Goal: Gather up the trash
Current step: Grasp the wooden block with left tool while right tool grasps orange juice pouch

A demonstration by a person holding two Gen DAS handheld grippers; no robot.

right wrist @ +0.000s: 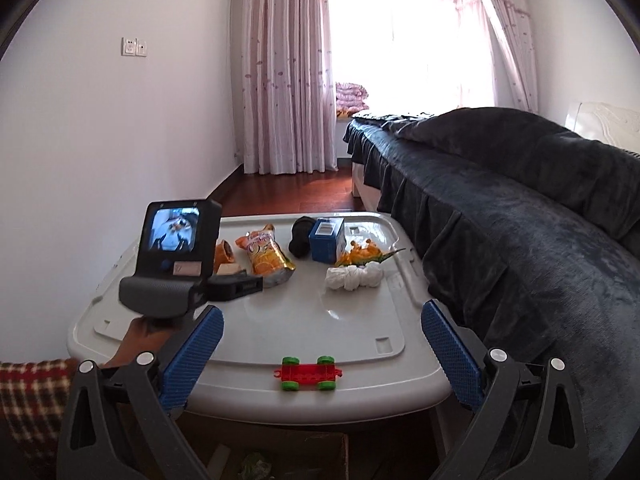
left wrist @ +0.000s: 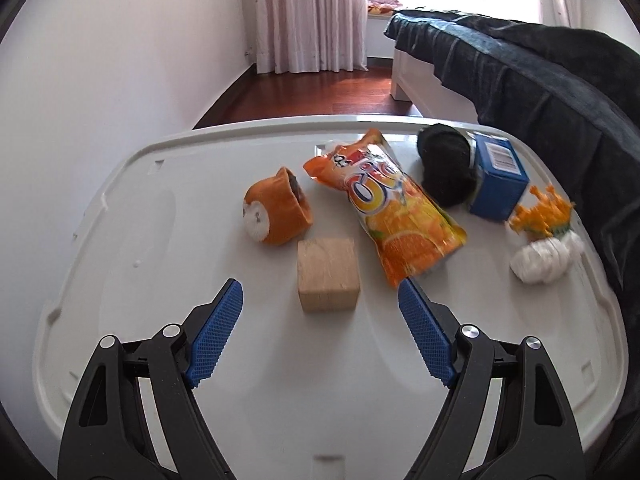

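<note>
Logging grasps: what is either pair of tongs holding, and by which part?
Nothing. Left tongs and right tongs both stand open and empty.

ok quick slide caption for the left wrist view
Open left gripper over a white bin lid, facing a wooden block and orange snack bag.

Held left gripper [left wrist: 320, 300] tilted downward, fingers [left wrist: 218, 336] spread apart and empty; right gripper [right wrist: 322, 332] likewise gaped wide, empty.
</note>
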